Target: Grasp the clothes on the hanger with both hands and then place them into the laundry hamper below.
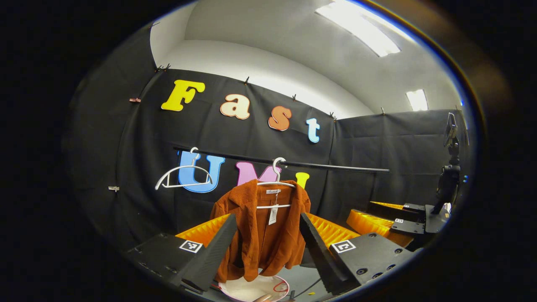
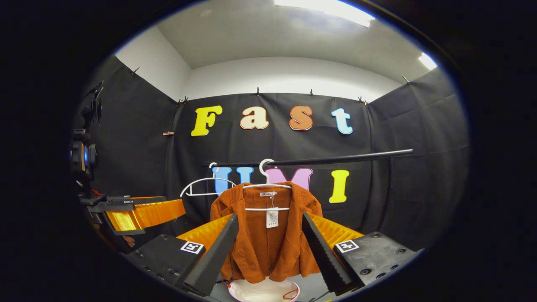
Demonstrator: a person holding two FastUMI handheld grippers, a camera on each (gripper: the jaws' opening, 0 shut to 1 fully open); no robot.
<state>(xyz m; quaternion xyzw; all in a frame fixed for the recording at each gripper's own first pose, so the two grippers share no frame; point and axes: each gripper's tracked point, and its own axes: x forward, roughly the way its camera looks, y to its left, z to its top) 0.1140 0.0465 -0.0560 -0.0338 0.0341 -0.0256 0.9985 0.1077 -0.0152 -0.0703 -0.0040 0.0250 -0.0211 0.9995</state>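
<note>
The left tool is seen in the left gripper view with its two black wedge-shaped fingers spread wide apart, and nothing is held between them; the rust-orange corduroy jacket is framed in the gap but is not touched by either finger. The right tool is likewise shown in the right gripper view with its fingers held wide open and empty, the same jacket being seen between them, farther back. The jacket is hung on a white plastic hanger, which is hooked over a thin black horizontal rail set in front of the black cloth wall. A paper tag is seen dangling at the open collar of the jacket. To one side of the jacket, on the same rail, a second white hanger is hung bare; in the right gripper view this bare hanger is partly hidden behind the jacket's shoulder. Directly below the jacket's hem, a round white laundry hamper with a red mark on it is seen, its rim lying just under the fabric; whether hem and rim touch cannot be told. Beside the jacket, well off to the edge of each view, the other tool is shown with its orange ribbed body: the right one in the left gripper view, the left one in the right gripper view.
</note>
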